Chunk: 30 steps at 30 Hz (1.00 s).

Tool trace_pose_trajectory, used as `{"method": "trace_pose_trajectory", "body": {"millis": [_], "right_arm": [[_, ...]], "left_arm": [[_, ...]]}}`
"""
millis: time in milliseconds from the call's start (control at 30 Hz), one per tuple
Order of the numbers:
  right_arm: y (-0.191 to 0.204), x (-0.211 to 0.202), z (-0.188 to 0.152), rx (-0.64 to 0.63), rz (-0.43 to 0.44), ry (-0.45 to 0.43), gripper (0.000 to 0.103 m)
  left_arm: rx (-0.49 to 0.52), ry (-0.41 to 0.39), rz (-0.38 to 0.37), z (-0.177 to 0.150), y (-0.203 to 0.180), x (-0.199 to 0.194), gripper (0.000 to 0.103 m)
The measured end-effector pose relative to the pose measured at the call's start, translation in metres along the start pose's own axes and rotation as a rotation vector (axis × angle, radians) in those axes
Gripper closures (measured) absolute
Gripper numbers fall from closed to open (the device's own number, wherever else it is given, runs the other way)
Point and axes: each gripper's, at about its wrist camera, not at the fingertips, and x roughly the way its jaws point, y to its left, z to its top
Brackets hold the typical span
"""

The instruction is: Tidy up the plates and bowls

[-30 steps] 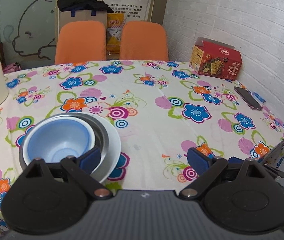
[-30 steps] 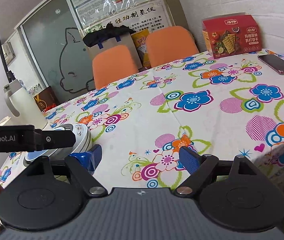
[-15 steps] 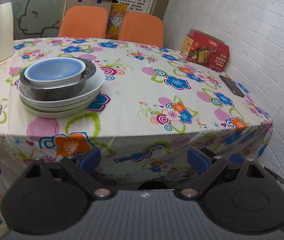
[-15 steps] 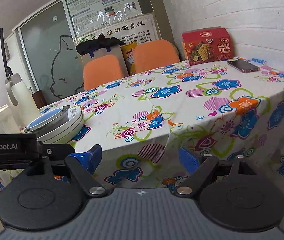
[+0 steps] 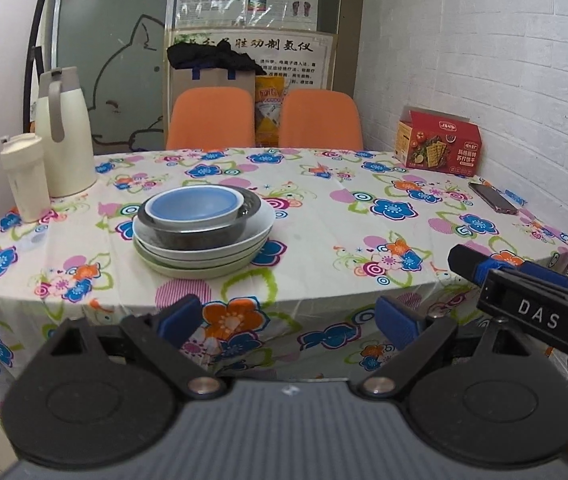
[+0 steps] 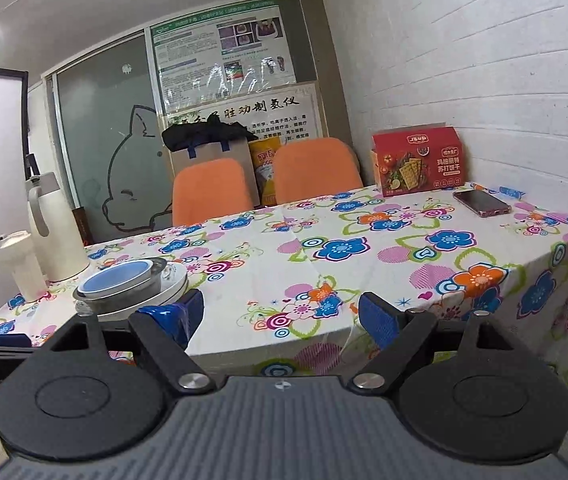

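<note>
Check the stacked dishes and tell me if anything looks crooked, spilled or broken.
Nothing stands out. The blue bowl sits level in the metal bowl, nested on the white plates. No spills or chips show on the tablecloth.

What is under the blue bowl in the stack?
The blue bowl sits nested in a metal bowl, which rests on stacked white plates. At least three plate rims show; anything between the plates or under the lowest one is hidden.

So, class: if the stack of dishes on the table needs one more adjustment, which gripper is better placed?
Left. The left gripper faces the stack of dishes almost head-on; from the right gripper, the stack sits far to its left. Both are open and empty.
</note>
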Motion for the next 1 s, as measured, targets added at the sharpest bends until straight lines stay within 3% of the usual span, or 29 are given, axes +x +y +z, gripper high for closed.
{"method": "trace_pose_trajectory", "body": {"millis": [200, 367, 500, 1000], "right_arm": [[-0.001, 0.006, -0.008, -0.042, -0.022, 0.037, 0.031], [-0.005, 0.030, -0.022, -0.093, -0.072, 0.164, 0.031], [-0.006, 0.041, -0.032, -0.053, -0.003, 0.239, 0.031], [0.005, 0.042, -0.036, -0.065, 0.035, 0.258, 0.031]], "left_arm": [[0.004, 0.014, 0.029, -0.004, -0.001, 0.003, 0.010], [0.047, 0.002, 0.062, -0.009, -0.005, 0.002, 0.010], [0.049, 0.011, 0.069, -0.010, -0.003, 0.003, 0.010], [0.022, -0.003, 0.068, -0.007, 0.005, 0.003, 0.010]]}}
